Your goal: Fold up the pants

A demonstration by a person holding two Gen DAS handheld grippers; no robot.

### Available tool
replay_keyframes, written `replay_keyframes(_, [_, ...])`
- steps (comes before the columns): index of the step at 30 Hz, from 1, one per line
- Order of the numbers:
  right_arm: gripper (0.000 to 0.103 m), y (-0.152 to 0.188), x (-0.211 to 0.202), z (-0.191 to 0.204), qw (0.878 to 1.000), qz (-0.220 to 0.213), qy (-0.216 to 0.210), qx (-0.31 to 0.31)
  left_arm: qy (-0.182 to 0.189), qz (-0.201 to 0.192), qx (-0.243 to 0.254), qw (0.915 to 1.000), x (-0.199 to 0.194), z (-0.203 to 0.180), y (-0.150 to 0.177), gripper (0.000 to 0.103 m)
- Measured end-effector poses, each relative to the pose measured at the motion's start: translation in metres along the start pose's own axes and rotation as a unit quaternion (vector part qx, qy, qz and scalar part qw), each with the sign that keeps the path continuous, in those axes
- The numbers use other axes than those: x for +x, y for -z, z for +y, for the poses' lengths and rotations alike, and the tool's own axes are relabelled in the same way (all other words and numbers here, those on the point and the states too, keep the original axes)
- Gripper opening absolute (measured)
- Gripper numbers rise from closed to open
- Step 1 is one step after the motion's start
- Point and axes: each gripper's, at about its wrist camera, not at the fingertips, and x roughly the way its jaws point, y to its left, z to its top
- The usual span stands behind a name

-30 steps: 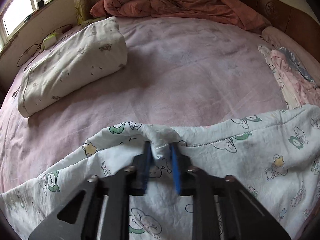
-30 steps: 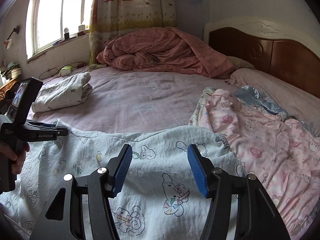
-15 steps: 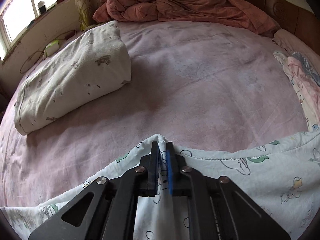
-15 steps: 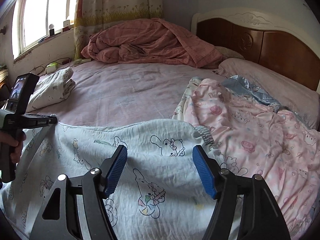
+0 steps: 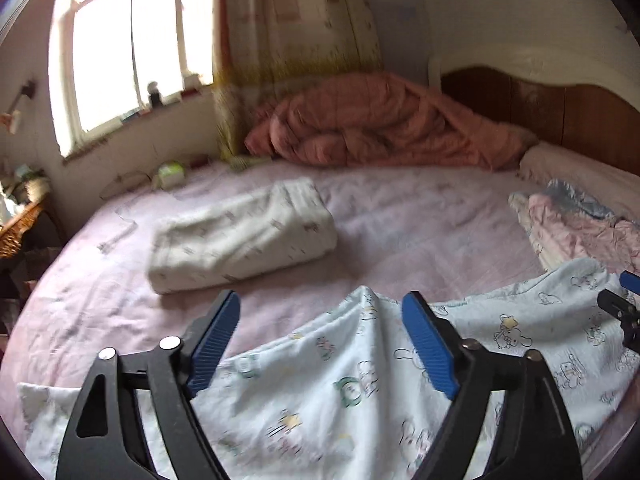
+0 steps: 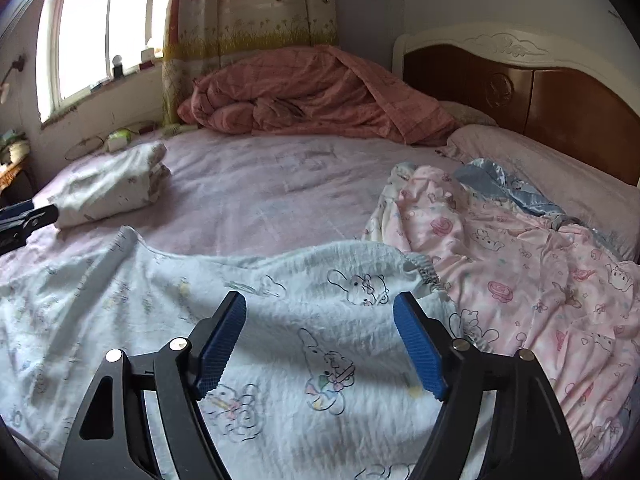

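Blue-padded jaws of the left gripper (image 5: pixel 322 326) have just sprung wide, freeing a peaked fold of the cartoon-print pants (image 6: pixel 280 344) lying on the pink bedsheet (image 6: pixel 260 192), while the right gripper (image 6: pixel 320 338), also just widening, hovers empty above them.

Pants (image 6: pixel 280 320) on bed (image 6: pixel 280 192), w/ laundry (image 6: pixel 520 280) right

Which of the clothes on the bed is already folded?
The white bundle by the window; the cartoon pants and pink garment lie loose.

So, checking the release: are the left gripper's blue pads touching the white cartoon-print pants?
Apart: left wrist view shows left gripper pads wide of the pants peak.
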Motion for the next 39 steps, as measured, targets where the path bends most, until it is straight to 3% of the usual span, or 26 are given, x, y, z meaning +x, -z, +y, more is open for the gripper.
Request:
replay_keyframes(5, [0.078, 0.001, -0.044, 0.018, 0.993, -0.045, -0.105, -0.001, -0.036, -0.065, -0.034, 0.9967, -0.072, 0.021, 0.015, 0.102])
replay_keyframes(8, [0.078, 0.008, -0.069, 0.036, 0.99, -0.078, -0.118, -0.011, -0.045, -0.086, -0.044, 0.9943, -0.106, 0.03, 0.027, 0.102])
replay_keyframes(11, [0.078, 0.02, -0.084, 0.05, 0.99, -0.079, -0.115, -0.029, -0.053, -0.095, -0.046, 0.9929, -0.132, 0.036, 0.04, 0.102])
replay_keyframes(17, [0.078, 0.04, -0.097, 0.048, 0.991, -0.028, -0.133, -0.01, -0.049, -0.065, -0.057, 0.9951, -0.161, 0.041, 0.067, 0.102])
replay_keyframes(23, [0.077, 0.059, -0.108, 0.012, 0.994, -0.003, -0.106, 0.008, -0.052, -0.048, -0.07, 0.9951, -0.164, 0.037, 0.094, 0.102])
replay_keyframes(27, [0.077, 0.072, -0.1, -0.026, 0.994, 0.04, -0.095, 0.047, -0.031, -0.024, -0.099, 0.9943, -0.154, 0.037, 0.103, 0.102])
replay_keyframes(33, [0.077, 0.094, -0.067, -0.08, 0.978, 0.139, -0.071, 0.137, -0.017, -0.006, -0.104, 0.9944, -0.144, 0.025, 0.111, 0.102])
replay_keyframes(37, [0.077, 0.104, -0.044, -0.107, 0.958, 0.159, -0.12, 0.206, -0.012, 0.007, -0.099, 0.995, -0.138, 0.015, 0.114, 0.102])
replay_keyframes(39, [0.077, 0.104, -0.037, -0.117, 0.955, 0.145, -0.129, 0.225, -0.014, 0.012, -0.096, 0.9952, -0.136, 0.012, 0.116, 0.102])
